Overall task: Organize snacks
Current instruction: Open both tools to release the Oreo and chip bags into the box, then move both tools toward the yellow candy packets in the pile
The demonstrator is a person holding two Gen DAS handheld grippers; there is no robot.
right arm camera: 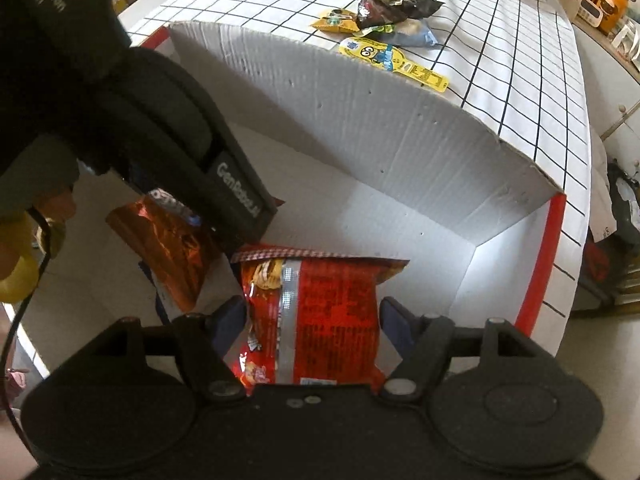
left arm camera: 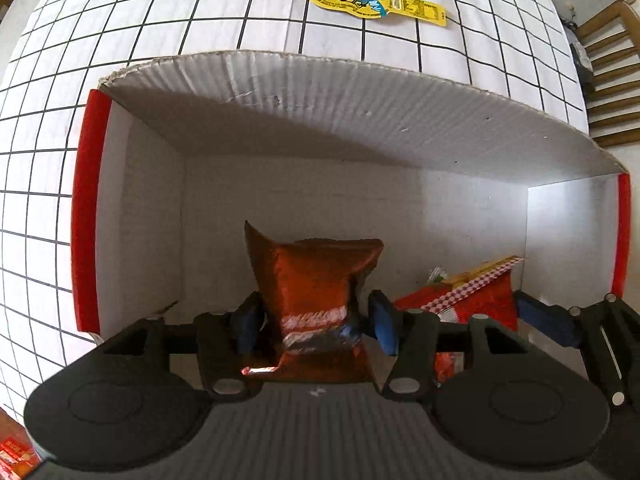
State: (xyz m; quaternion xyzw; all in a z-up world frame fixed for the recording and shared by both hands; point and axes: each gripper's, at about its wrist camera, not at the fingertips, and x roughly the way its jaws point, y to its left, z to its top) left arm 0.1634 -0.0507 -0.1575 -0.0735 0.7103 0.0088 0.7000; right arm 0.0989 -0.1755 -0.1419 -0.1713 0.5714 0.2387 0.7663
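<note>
Grid cloth [left arm camera: 160,40] under white box [left arm camera: 320,112]; left gripper [left arm camera: 312,320] low inside, jaws loose around copper bag [left arm camera: 316,280]; right gripper [right arm camera: 312,316] flanking red bag [right arm camera: 328,300], grip uncertain; loose snacks [right arm camera: 384,4] beyond, awaiting boxing.

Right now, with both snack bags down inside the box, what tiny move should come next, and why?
Probably open the right tool and let go of the red bag: it hangs low inside the white box, beside the orange bag, which sits loose in the left tool.
</note>
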